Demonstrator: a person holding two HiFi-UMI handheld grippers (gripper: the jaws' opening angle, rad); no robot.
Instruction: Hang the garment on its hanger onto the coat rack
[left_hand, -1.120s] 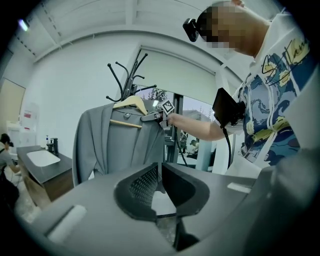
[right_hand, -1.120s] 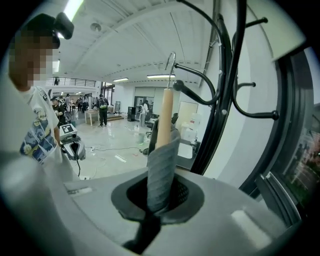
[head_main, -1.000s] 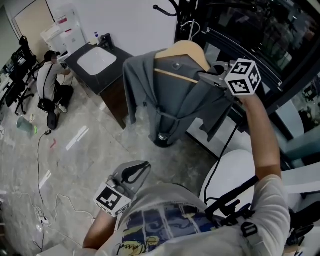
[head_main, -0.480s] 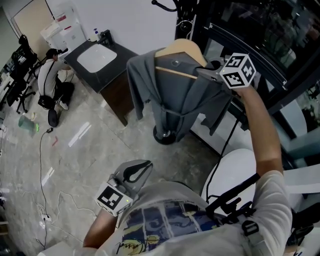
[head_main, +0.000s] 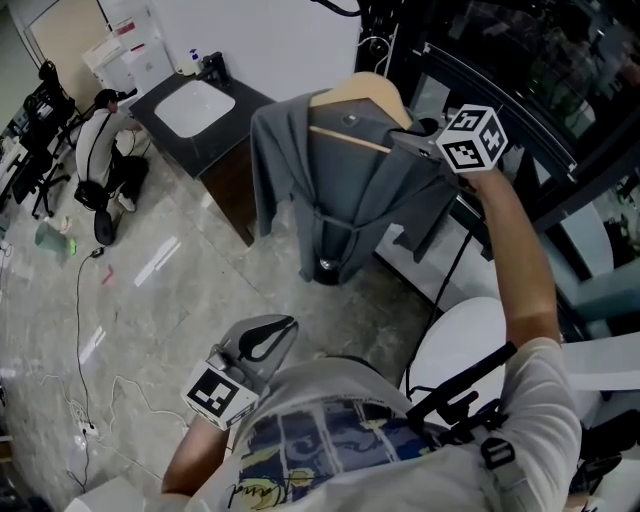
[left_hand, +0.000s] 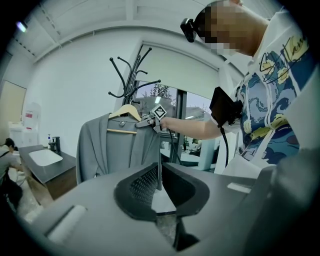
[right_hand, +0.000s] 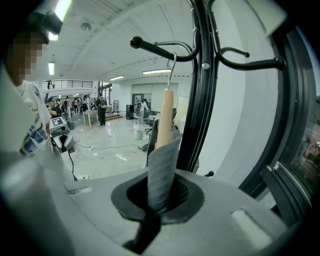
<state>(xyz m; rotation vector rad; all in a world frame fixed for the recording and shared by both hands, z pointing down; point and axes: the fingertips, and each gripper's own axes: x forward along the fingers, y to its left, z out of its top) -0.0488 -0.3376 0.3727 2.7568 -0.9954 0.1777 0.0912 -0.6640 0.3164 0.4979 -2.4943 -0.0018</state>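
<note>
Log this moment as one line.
right gripper: shut on jacket shoulder over hanger | hook: at coat rack arm, seating unclear | left gripper: shut, empty, held low

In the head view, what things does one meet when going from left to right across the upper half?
crouching person → white sink → grey garment → wearer's right forearm

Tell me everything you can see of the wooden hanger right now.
The hanger is pale, smooth wood with curved shoulders, a straight crossbar and a thin metal hook. It stands roughly upright beside the black coat rack, and its hook seems to be looped over one of the rack's arms. A grey jacket drapes over it, leaving only the top bare. The right gripper is shut on the jacket-covered end of one shoulder.
</note>
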